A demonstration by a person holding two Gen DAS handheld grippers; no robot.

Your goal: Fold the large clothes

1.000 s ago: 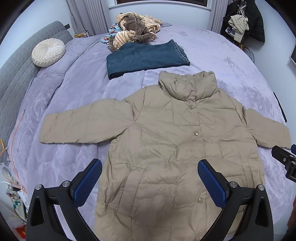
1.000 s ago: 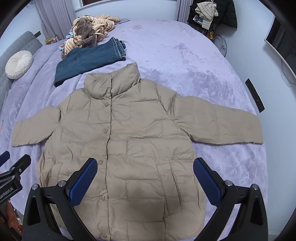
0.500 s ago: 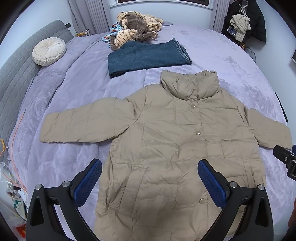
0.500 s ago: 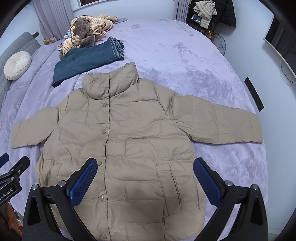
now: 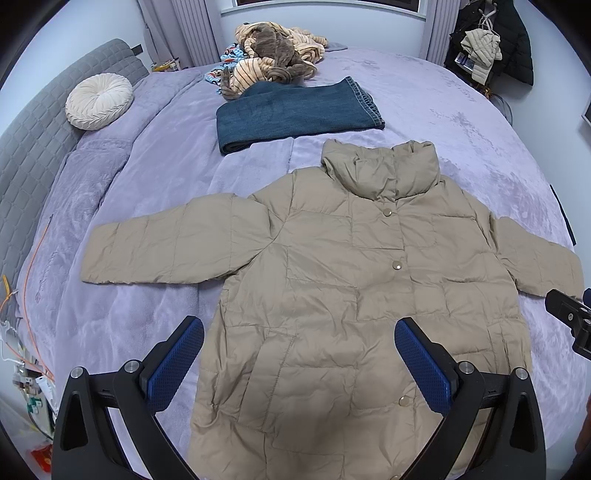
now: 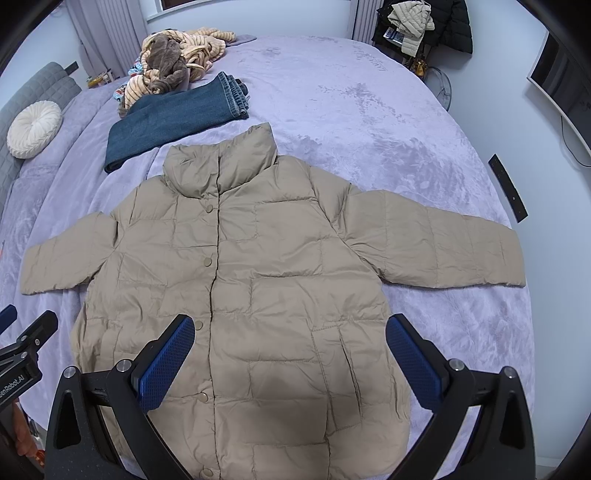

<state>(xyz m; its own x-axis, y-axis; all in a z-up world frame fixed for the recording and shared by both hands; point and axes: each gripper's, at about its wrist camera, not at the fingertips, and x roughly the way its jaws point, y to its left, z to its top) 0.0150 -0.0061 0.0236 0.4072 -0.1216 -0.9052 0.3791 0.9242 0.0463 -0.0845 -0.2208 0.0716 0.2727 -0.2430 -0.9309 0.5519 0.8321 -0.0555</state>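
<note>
A tan quilted puffer jacket (image 5: 354, 280) (image 6: 255, 273) lies flat and buttoned on the lilac bed, front up, collar toward the far side, both sleeves spread out sideways. My left gripper (image 5: 299, 343) hangs open above the jacket's lower left part, nothing between its blue pads. My right gripper (image 6: 290, 339) is open as well, above the lower front near the button line. Each gripper's tip shows at the edge of the other's view: the right one (image 5: 569, 317), the left one (image 6: 26, 343).
Folded blue jeans (image 5: 295, 110) (image 6: 173, 114) lie just beyond the collar, with a heap of striped and brown clothes (image 5: 277, 48) behind them. A round cream cushion (image 5: 99, 100) sits by the grey headboard. A dark remote (image 6: 508, 188) lies at the bed's right edge. Coats (image 6: 424, 22) hang in the far corner.
Both views have shifted slightly: the jacket and jeans sit a little lower in the left view and a little left in the right view. Both grippers stay open.
</note>
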